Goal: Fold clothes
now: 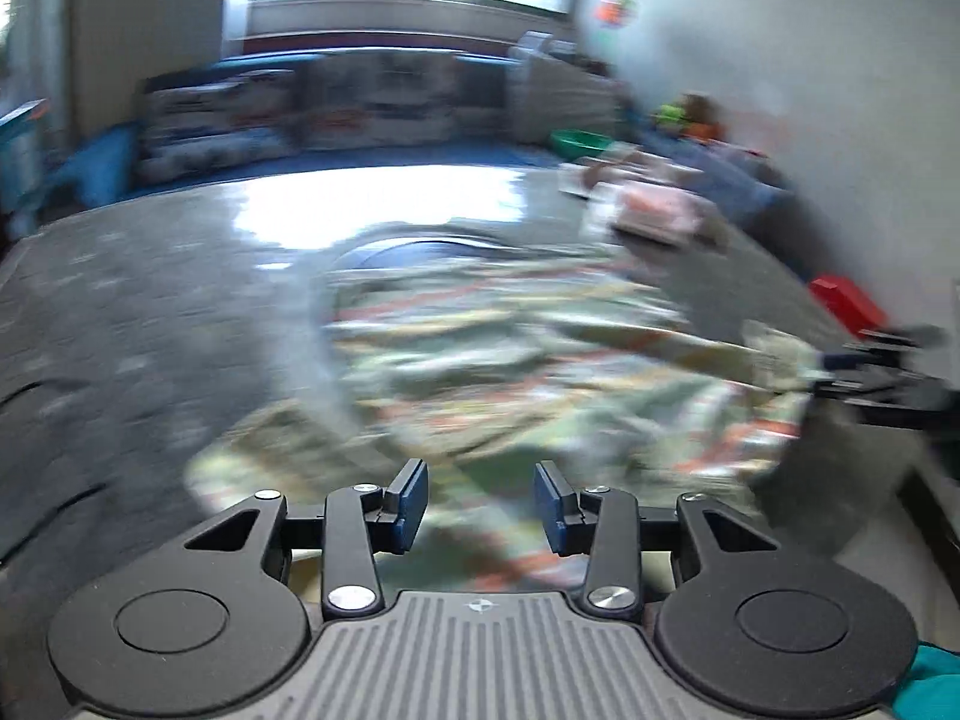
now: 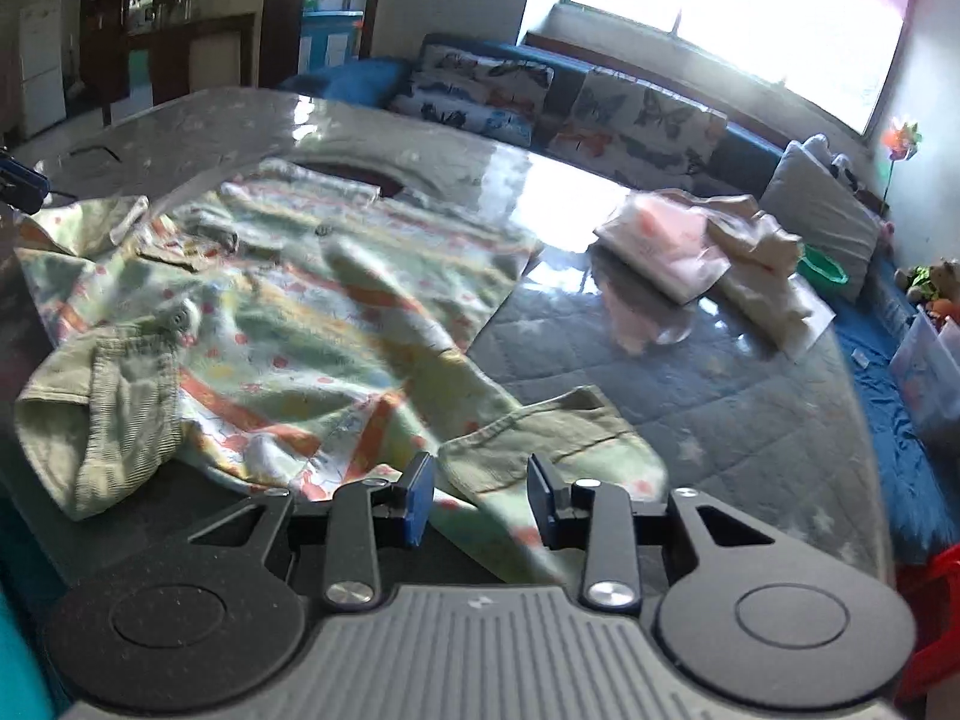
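Note:
A pale green child's shirt [image 2: 270, 300] with orange stripes and small prints lies spread and rumpled on the glossy grey table [image 2: 690, 390]. In the right wrist view my right gripper [image 2: 480, 501] is open just above one corduroy cuff [image 2: 540, 438], its blue pads apart and not pressing the cloth. The other cuff [image 2: 102, 420] lies at the near left. In the blurred left wrist view my left gripper [image 1: 481, 507] is open over the shirt's [image 1: 510, 348] near edge with nothing gripped. The right gripper [image 1: 840, 369] shows at the shirt's right side.
A folded pink-and-white pile [image 2: 660, 246] and a cream garment [image 2: 762, 264] lie at the table's far right. A sofa with butterfly cushions [image 2: 630, 114] runs behind under the window. A green bowl [image 2: 828, 267] and a red thing [image 1: 846, 300] sit beyond the table's right edge.

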`<state>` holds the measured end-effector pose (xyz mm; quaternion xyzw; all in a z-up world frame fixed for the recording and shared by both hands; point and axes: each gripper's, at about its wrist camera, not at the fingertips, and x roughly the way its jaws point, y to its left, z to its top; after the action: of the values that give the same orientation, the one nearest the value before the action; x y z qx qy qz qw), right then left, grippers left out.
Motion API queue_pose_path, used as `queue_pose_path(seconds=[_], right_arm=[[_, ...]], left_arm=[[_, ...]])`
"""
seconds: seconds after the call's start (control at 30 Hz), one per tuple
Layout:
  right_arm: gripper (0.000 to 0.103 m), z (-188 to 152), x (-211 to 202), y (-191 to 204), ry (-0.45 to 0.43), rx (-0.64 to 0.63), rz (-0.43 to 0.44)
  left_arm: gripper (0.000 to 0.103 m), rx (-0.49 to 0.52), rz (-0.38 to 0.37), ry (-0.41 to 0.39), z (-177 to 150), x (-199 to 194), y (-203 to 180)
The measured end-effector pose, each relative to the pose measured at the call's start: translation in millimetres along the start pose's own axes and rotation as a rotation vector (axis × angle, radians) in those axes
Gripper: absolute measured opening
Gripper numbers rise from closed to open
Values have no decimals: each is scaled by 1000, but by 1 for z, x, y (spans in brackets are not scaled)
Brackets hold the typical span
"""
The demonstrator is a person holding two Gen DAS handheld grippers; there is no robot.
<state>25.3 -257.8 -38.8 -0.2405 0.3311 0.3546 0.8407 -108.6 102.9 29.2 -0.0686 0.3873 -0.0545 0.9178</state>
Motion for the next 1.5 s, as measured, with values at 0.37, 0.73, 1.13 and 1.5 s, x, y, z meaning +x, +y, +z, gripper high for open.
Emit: queue_pose_path(seconds=[0.37,0.73,1.13,1.5], right_arm=[[19,-15,27,-6,26,17,-77],[10,-25,27,-16,8,59,-57],[3,-52,-20,-92,-118,315,-345],[10,-80,-10,-127,-57,462,-396]], left_arm=[[43,274,-306,67,9,87,-124],[42,431,-294,116,-2,130,-171],[9,477,-309,140,-2,146,-180],[11,477,-359,135,3,143,-177]])
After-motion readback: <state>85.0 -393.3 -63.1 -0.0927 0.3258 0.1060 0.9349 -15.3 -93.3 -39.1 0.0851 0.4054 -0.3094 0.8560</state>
